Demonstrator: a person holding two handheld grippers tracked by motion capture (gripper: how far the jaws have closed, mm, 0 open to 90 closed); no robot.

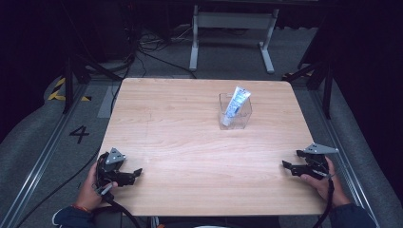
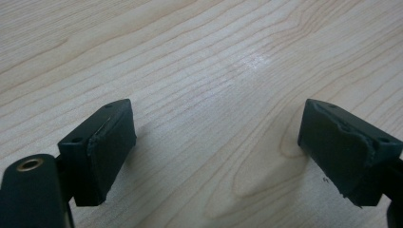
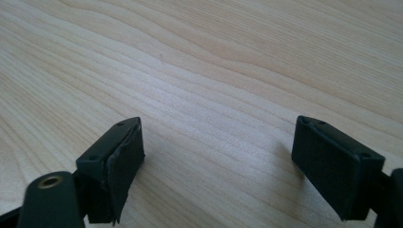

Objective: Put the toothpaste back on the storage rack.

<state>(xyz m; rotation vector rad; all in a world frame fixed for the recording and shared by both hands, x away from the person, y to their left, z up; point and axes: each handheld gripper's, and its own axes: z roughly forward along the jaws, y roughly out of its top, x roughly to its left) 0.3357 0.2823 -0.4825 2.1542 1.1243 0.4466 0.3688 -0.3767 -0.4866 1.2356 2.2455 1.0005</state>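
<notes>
Both claws, left (image 1: 138,172) and right (image 1: 285,164), wide, empty; tube (image 1: 235,105) leans in clear box (image 1: 235,113) (a careless reach likely tips it).

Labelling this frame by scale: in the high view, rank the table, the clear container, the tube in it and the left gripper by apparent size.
1. table
2. clear container and left gripper: look alike, unranked
3. tube
</notes>
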